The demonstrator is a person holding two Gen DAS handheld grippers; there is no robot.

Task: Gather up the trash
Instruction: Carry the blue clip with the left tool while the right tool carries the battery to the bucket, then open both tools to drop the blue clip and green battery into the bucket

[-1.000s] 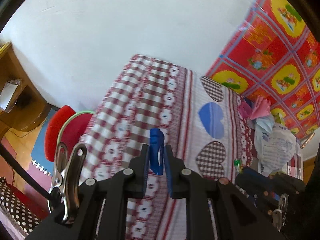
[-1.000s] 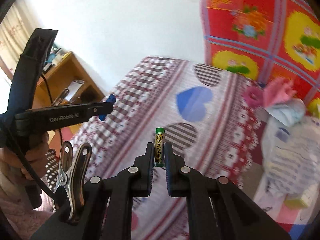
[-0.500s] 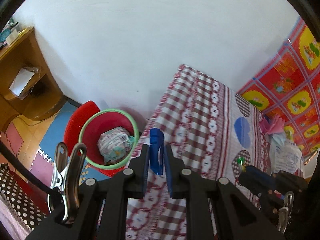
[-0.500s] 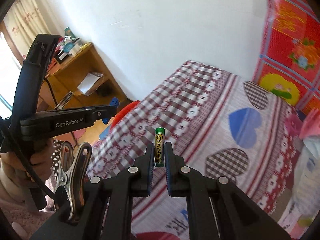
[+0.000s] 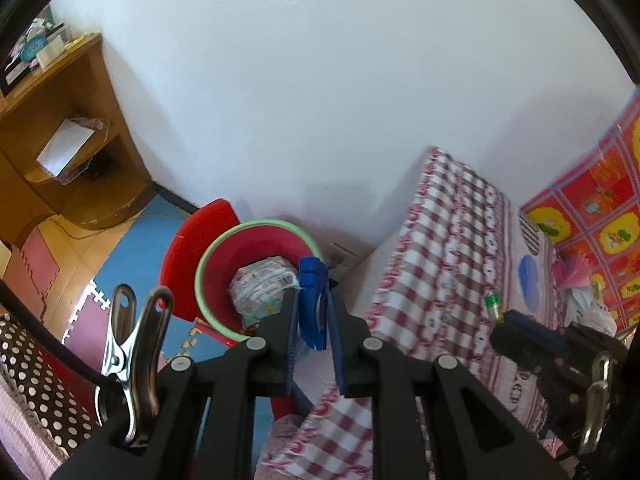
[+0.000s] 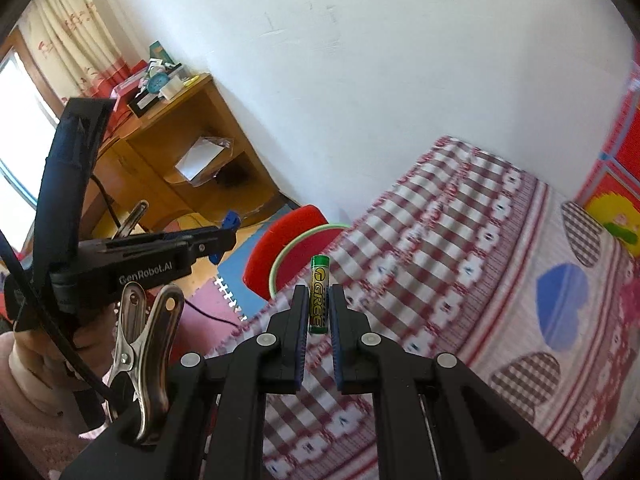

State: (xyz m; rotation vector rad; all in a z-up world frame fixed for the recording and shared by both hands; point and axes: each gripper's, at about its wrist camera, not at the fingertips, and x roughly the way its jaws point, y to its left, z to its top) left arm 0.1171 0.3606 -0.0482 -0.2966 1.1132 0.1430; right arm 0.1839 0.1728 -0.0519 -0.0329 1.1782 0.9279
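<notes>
You see a checked bedsheet (image 5: pixel 452 240), a wooden shelf unit (image 6: pixel 192 152) beside the wall, and possibly foam floor mats (image 5: pixel 132 248).

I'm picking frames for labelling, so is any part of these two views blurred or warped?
Left wrist view: fisheye bends the wall and wooden shelf; the blue plastic piece in the left gripper is sharp. Right wrist view: the checked bedsheet is motion-smeared, while the green battery in the right gripper stays crisp.

Red bin (image 5: pixel 256 248) mouth open from above, half filled by crumpled wrapper (image 5: pixel 262 286). Bed edge (image 5: pixel 404 280) crowds the bin's right side, white wall (image 5: pixel 320 100) just behind it; floor left of bin free.
</notes>
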